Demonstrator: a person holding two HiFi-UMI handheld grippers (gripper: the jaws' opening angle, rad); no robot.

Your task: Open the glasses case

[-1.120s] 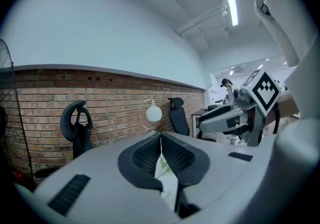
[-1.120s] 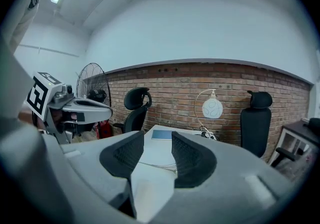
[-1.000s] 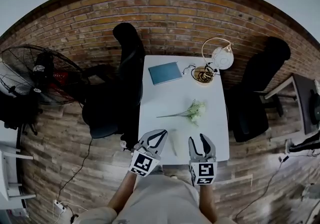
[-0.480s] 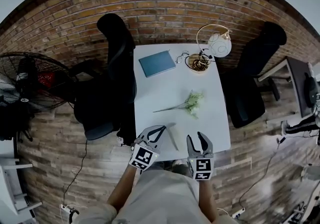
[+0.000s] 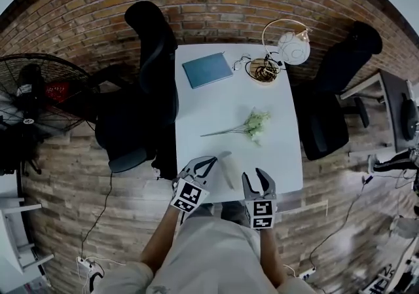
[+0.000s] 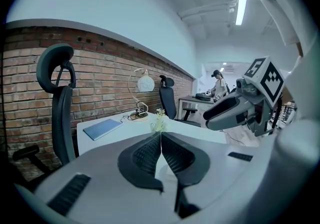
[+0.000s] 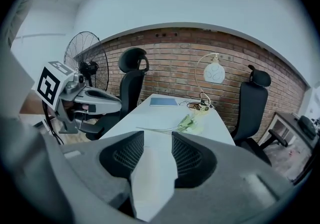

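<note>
The case (image 5: 226,173) is lying on the near part of the table (image 5: 222,103), between the two grippers and close to the near edge. In the head view it is showing as a slim pale strip, barely standing out from the white top. Its long axis is running near to far, with the far end leaning slightly left. Which end is the opening end cannot be told, nor whether the lid is up.

The left gripper (image 5: 208,163) is hanging just left of the case, its fingers pressed together at the tips with nothing between them – its own view (image 6: 161,134) is showing this plainly. The right gripper (image 5: 256,176) is hanging to the right of the case, its fingers standing apart over bare tabletop, as its own view (image 7: 157,138) is showing. Neither gripper is touching the case.

Further out on the table, the flowers (image 5: 253,124) are lying mid-table, stems pointing left. A notebook (image 5: 207,69) is sitting at the far left and a lamp (image 5: 292,48) at the far right.
</note>
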